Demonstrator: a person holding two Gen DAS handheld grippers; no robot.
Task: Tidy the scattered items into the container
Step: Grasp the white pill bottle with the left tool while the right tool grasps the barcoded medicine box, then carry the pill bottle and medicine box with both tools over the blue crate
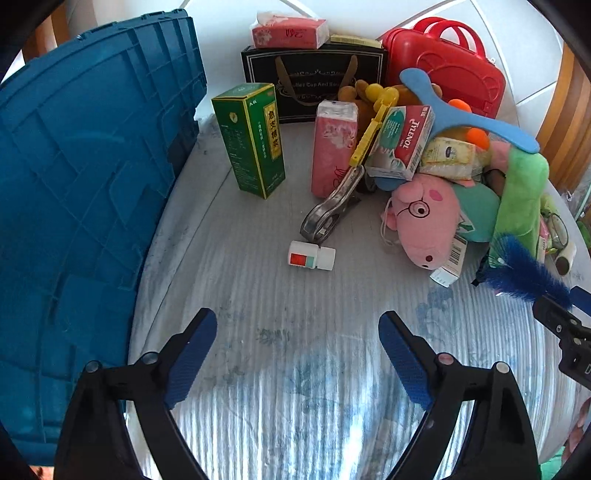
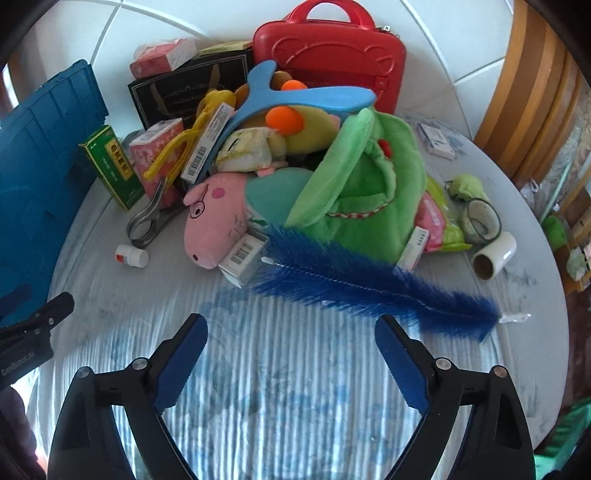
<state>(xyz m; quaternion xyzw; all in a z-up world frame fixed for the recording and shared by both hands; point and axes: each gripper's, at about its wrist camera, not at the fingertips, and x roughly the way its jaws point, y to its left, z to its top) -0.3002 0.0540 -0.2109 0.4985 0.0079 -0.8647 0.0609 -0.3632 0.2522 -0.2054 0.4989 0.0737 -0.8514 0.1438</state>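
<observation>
A big blue plastic crate (image 1: 81,184) stands at the table's left; it also shows in the right wrist view (image 2: 40,158). A pile of items lies ahead: a pink pig plush (image 1: 424,218) (image 2: 214,218), a green plush (image 2: 369,192), a blue boomerang (image 1: 454,110), a Tylenol box (image 1: 402,144), a green medicine box (image 1: 251,140), a pink tissue pack (image 1: 334,147), a metal clip (image 1: 328,208), a small white bottle (image 1: 312,255) (image 2: 132,255) and a blue bottle brush (image 2: 369,277). My left gripper (image 1: 297,332) is open and empty, short of the bottle. My right gripper (image 2: 291,332) is open and empty, just short of the brush.
A red case (image 2: 332,55), a black gift bag (image 1: 314,81) and a tissue box (image 1: 288,33) stand at the back. A tape roll (image 2: 480,218), a cardboard tube (image 2: 495,256) and a small white box (image 2: 436,142) lie at the right. The round table (image 2: 277,387) has a striped cover.
</observation>
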